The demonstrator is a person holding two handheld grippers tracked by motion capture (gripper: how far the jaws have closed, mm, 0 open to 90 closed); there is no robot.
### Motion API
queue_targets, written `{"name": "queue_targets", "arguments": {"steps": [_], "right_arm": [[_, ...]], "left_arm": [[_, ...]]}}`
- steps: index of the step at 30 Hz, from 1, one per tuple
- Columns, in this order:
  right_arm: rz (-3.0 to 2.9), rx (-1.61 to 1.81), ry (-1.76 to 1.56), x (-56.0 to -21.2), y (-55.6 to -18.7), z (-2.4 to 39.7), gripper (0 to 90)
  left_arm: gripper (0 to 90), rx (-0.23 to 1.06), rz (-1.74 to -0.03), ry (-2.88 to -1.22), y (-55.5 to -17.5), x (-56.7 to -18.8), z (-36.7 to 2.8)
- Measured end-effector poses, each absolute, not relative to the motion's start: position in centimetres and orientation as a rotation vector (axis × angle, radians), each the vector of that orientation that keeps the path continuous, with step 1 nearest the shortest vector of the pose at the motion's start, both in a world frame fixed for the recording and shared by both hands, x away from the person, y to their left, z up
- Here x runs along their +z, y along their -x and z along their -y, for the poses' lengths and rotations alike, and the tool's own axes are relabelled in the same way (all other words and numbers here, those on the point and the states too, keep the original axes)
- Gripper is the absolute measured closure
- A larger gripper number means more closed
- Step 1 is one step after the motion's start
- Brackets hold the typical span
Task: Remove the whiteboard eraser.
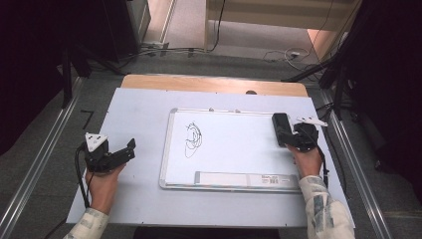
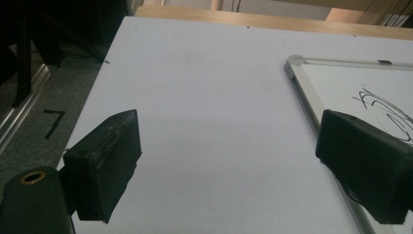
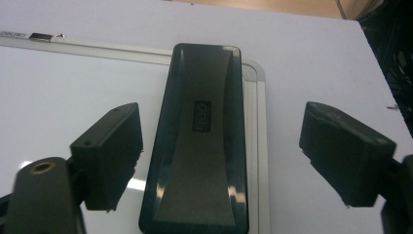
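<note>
Right gripper view: the right hand-held gripper [image 3: 219, 156], jaws spread wide, straddles a glossy black rectangular eraser [image 3: 199, 141] lying on the whiteboard [image 3: 58, 97], at its aluminium-framed right edge. The left hand-held gripper [image 1: 127, 149] rests open on the matte white table [image 1: 134, 109].

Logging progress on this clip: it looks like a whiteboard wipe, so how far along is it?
Nothing looks wiped yet: the black scribble sits whole on the whiteboard. In hand: the right gripper has its open jaws on either side of the eraser at the board's right edge, not closed on it. The left gripper rests open on the table, left of the board. Left, probably: grip, wipe.
</note>
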State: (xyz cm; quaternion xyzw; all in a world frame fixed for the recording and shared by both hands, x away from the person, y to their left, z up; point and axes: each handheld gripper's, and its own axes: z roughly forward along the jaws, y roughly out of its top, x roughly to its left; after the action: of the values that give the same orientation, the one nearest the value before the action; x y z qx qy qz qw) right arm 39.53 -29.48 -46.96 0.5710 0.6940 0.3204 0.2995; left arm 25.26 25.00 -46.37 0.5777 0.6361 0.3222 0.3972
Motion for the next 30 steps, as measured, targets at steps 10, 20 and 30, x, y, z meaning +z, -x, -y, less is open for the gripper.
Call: {"name": "queue_targets", "arguments": {"steps": [10, 20, 30], "right_arm": [[-1.847, 0.834, -1.526, -47.4, -41.7, 28.8, 17.0], [-1.872, 0.805, -1.556, -48.0, -42.9, 28.4, 20.7], [-1.887, 0.808, -1.589, -48.7, -43.4, 28.2, 25.0]], "left_arm": [[9.8, 0.811, -1.617, -1.463, -25.3, -46.4, -25.1], [9.8, 0.807, -1.621, -1.456, -25.2, -46.5, -25.3], [9.9, 0.8, -1.623, -1.456, -25.3, -46.5, -25.3]]}}
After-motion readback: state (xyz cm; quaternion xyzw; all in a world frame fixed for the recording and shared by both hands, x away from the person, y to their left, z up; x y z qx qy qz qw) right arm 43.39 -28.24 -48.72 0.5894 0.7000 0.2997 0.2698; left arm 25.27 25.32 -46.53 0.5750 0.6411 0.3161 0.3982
